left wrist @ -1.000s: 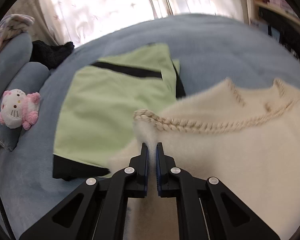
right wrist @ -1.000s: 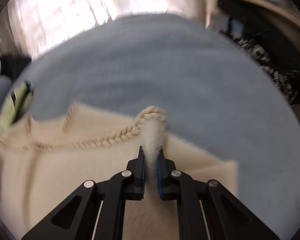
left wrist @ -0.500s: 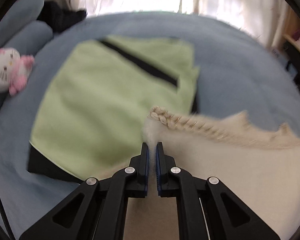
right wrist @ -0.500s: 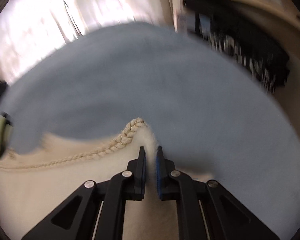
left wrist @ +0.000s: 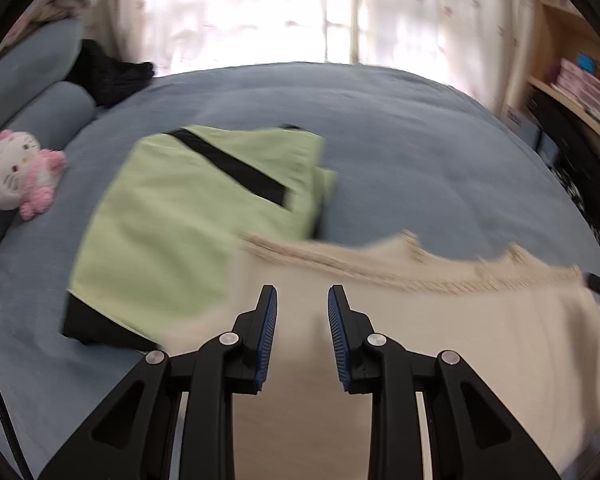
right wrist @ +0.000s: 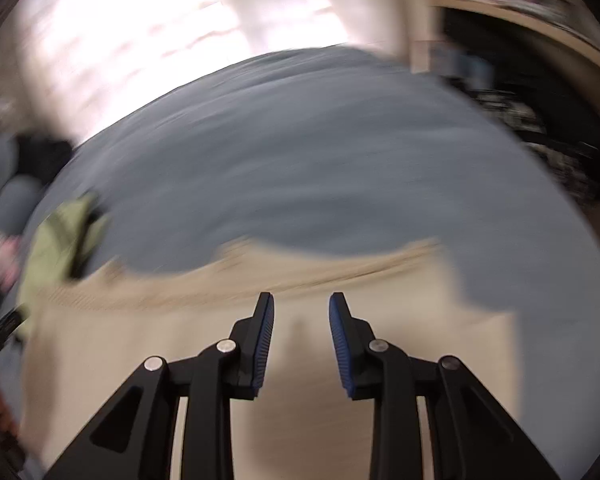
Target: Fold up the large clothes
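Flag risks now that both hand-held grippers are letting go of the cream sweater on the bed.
1. The cream fuzzy sweater with braided trim overlaps the folded light-green garment with black strip; moving one could drag the other out of shape.
2. The left hand-held gripper and right hand-held gripper are opening just above the sweater; its fuzzy knit might snag on a pad and lift the fold.

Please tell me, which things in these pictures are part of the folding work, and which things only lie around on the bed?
Part of the job:
- cream sweater, lying flat
- left claw and right claw, jaws opening, nothing pinched between them
- green garment, already folded

Just lying about:
- pink plush toy
- black clothing by the pillows
- blue bed cover
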